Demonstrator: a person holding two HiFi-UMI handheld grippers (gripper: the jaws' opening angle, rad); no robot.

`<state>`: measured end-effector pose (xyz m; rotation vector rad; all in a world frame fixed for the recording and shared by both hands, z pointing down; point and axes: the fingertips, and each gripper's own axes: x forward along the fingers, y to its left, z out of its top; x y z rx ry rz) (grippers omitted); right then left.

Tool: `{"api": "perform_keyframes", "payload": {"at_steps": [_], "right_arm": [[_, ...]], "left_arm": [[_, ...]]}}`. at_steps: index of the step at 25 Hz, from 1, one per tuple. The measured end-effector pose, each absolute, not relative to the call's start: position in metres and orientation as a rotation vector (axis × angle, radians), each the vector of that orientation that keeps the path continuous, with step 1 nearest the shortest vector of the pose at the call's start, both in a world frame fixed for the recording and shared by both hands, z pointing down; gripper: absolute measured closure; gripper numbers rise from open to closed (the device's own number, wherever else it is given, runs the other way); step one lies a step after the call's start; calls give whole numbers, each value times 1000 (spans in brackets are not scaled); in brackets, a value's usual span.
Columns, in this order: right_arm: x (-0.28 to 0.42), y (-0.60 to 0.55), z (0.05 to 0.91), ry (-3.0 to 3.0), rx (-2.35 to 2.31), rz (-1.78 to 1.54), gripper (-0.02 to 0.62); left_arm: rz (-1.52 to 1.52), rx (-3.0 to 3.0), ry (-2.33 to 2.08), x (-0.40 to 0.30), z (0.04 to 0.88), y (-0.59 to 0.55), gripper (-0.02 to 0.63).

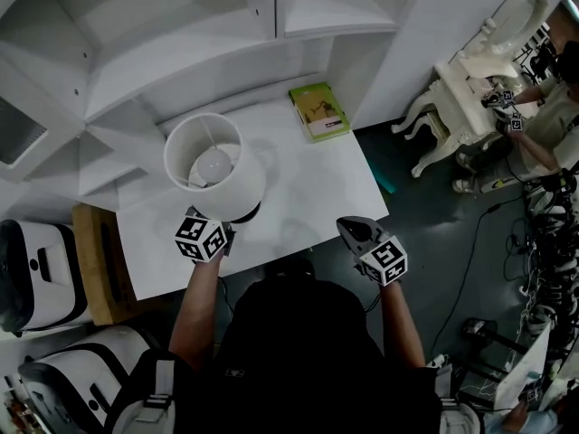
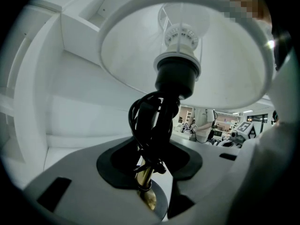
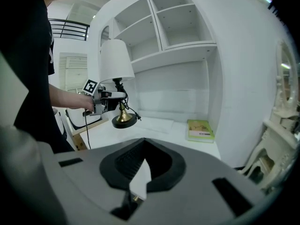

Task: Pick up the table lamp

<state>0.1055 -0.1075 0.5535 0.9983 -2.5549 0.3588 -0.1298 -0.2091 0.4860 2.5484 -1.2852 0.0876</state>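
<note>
Head view: the left gripper (image 1: 222, 229) has the table lamp (image 1: 215, 165) by its stem, near the front-left edge of the white surface (image 1: 308, 188). A green book (image 1: 318, 111) lies well apart at the back by the wall. Shelves (image 1: 181, 25) hang over the back. The right gripper (image 1: 353, 231) hovers off the front edge, with open floor to its right.

Left gripper view: fingers clamped on the brass stem, black cord (image 2: 150, 121) bunched round it, shade right above.

Right gripper view: fingers closed at the tips, empty. The lamp's base looks just clear of the surface, and there's lots of bare room between it and the book.
</note>
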Motion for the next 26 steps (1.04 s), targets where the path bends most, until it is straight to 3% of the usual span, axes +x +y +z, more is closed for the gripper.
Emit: {"api": "perform_keyframes", "payload": {"at_steps": [26], "right_arm": [[148, -102, 553, -2606, 932, 341, 589]], "left_arm": [[106, 2481, -1402, -99, 489, -193, 457]]}}
